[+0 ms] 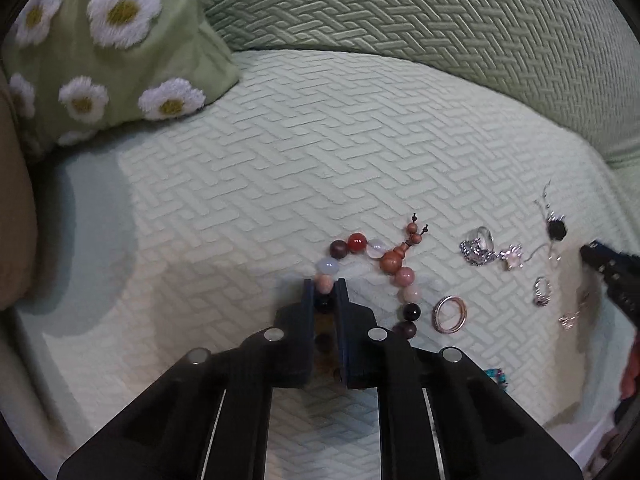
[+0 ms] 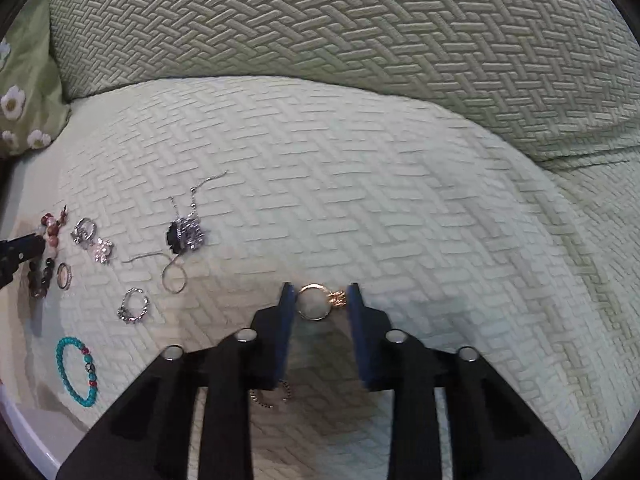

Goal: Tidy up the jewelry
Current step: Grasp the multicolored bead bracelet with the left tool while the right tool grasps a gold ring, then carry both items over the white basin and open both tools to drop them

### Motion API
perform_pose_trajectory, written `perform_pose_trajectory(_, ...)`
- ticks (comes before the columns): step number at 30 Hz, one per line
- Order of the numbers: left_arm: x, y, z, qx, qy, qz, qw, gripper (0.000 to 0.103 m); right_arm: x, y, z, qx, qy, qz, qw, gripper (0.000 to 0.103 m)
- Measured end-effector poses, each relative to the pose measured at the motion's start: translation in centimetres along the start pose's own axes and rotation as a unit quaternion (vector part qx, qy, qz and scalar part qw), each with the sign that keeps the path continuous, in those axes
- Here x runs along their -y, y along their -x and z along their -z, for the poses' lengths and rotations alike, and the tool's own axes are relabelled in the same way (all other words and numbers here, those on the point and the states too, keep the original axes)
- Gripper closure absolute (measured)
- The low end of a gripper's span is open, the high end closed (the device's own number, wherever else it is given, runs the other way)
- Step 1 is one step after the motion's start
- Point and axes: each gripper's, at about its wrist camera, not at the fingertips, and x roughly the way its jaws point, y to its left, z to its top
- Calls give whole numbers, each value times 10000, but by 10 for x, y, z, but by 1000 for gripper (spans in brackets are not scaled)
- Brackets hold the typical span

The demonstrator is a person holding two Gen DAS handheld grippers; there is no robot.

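Both hands are at the pick-up step of sorting the jewelry scattered over the pale green woven sofa cover (image 1: 248,184). The left gripper (image 1: 325,286) has its 2 dark fingers drawn in tight on the bracelet of large round beads in red, brown, pink and milky white (image 1: 370,256), pinching the strand at a pink bead on its left side; the rest of the loop curls away to the right of the fingertips and lies on the fabric, with a wooden gourd-shaped bead and 2 small tassel ends at its far side. The right gripper (image 2: 319,300) stands part-way closed around a gold ring with a round pale stone and a small gold ornament (image 2: 318,302): the ring sits squarely between the blue pads, its band close against the left pad, while a narrow gap shows between the ornament and the right pad, so I judge it bracketed rather than held (contact on the left side is too fine to tell). The next move, as I read it, calls for that claw to finish closing before any lift, since a thin ring on soft textured cloth can tip or slip out sideways. The bead strand should come up slowly, as its free length will swing. Off to the right gripper's left lie silver rings (image 2: 133,306), a tangled silver chain with a dark pendant (image 2: 185,236) and a turquoise bead bracelet (image 2: 78,372), well apart from either claw.
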Motion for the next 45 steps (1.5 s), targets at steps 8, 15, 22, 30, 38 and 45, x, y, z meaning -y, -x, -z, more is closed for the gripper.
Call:
perform_pose_trajectory(8,4,20,-3,147,-118,322,9993,94,7,30,8,236,-145,-176,9995,77)
perform_pose_trajectory(15,34,84,9,803,-575,941,9906,94,10,97,26,812,-151,-443,9956,77)
perform_pose_trajectory(22,59,153,47,1460,-877,1086,9794,94,14,161,44,1269,48,-738,9892,77)
perform_pose_trajectory(30,88,229,132,1936,-1673,1151,9598,94,-21,227,130,1382,993,-917,9811,77)
perform_pose_trajectory(38,99,170,222,1036,-2020,1310,9650,94,-57,180,201,520,1477,-946,9831,77)
perform_pose_trajectory(45,95,95,246,289,-1815,917,9787,94,-76,134,226,-70,1462,-958,9846,77)
